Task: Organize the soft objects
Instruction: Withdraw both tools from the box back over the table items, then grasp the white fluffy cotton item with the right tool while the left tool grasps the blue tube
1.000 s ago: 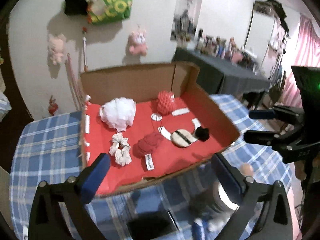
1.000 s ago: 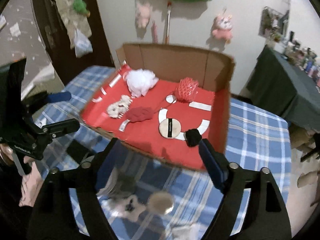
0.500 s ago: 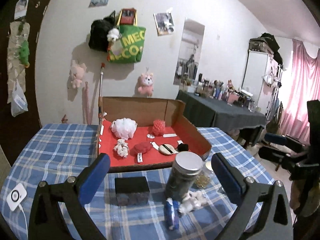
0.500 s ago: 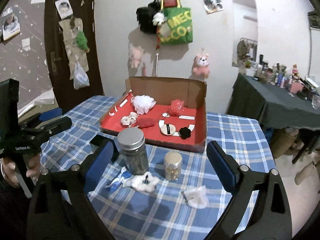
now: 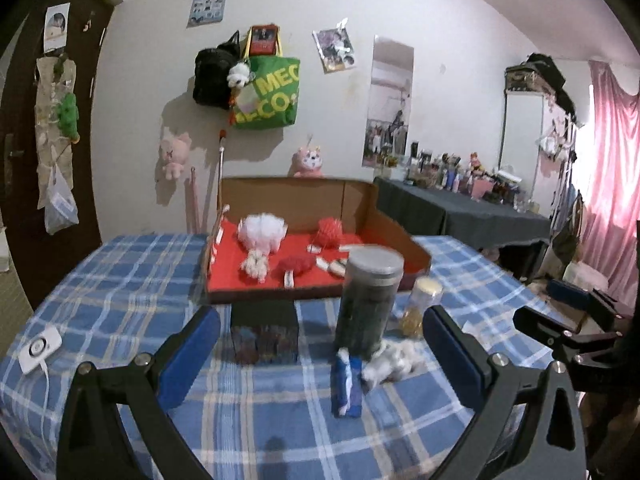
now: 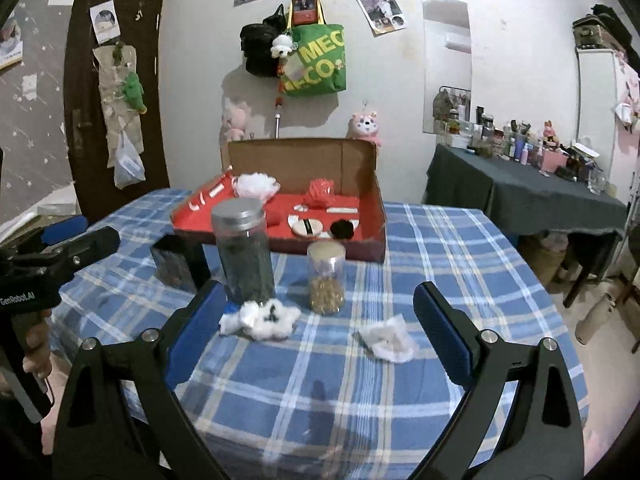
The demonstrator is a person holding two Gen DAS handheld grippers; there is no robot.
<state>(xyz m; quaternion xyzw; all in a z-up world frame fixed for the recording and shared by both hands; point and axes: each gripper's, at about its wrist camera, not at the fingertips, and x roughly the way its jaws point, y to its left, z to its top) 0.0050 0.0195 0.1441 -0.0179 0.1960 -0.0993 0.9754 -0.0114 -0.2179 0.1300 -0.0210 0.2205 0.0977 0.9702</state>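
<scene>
The left gripper (image 5: pixel 320 356) hovers above the near edge of the table (image 5: pixel 120 272), fingers spread wide and empty. The right gripper (image 6: pixel 316 330) hangs likewise beside it, level, also empty.

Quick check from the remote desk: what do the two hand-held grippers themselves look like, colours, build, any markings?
Both look alike. The left hand-held gripper and right hand-held gripper each have two black angular fingers with silver bolt heads, tipped with blue pads. Seen from the right wrist camera, the left unit's black body carries white "GenRobot.AI" lettering, with a bare hand on its grip. No sleeves or cables are identifiable.

Box (image 6: pixel 372 200) behind jars (image 6: pixel 243 248); scrunchies (image 6: pixel 262 318) before jars.
</scene>
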